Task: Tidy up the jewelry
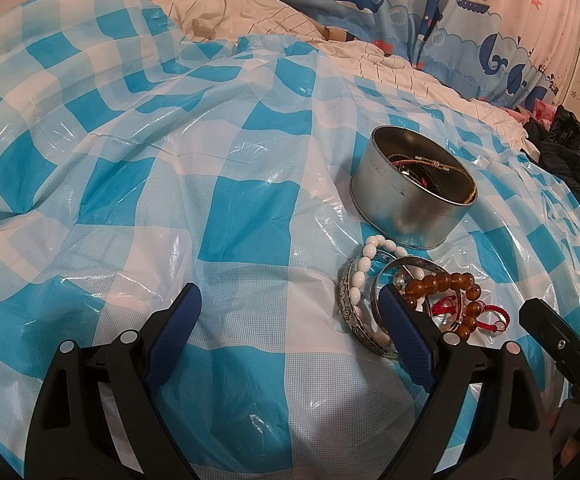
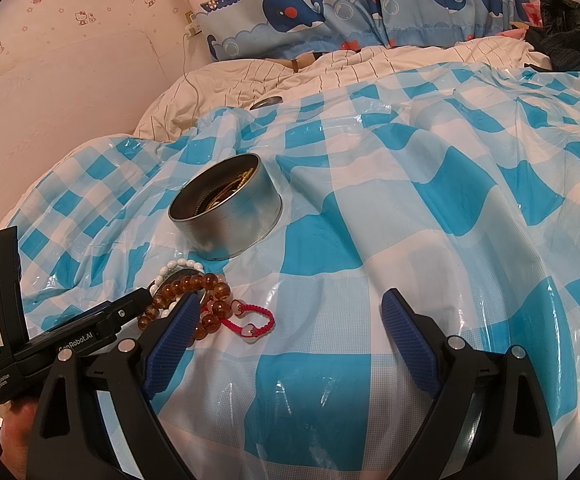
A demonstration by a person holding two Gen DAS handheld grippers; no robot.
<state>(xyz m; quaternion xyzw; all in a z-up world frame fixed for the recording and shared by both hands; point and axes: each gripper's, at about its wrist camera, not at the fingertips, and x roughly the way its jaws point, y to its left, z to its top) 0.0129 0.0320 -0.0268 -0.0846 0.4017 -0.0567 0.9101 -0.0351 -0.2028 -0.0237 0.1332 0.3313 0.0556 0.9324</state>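
A round metal tin (image 1: 410,196) holding several bracelets stands on the blue checked plastic sheet; it also shows in the right wrist view (image 2: 230,216). In front of it lies a pile: a white bead bracelet (image 1: 364,268), silver bangles (image 1: 350,312), an amber bead bracelet (image 1: 446,284) and a red cord bracelet (image 1: 486,314). My left gripper (image 1: 290,304) is open and empty, its right finger just over the bangles. My right gripper (image 2: 290,312) is open and empty, its left finger beside the amber beads (image 2: 210,292) and red cord (image 2: 256,316).
The checked sheet (image 1: 170,184) covers a lumpy bed. A striped white quilt (image 2: 330,68) and a whale-print curtain (image 2: 310,4) lie behind. Dark clothes (image 1: 570,160) sit at the right edge. The other gripper's body (image 2: 50,344) shows at the lower left of the right wrist view.
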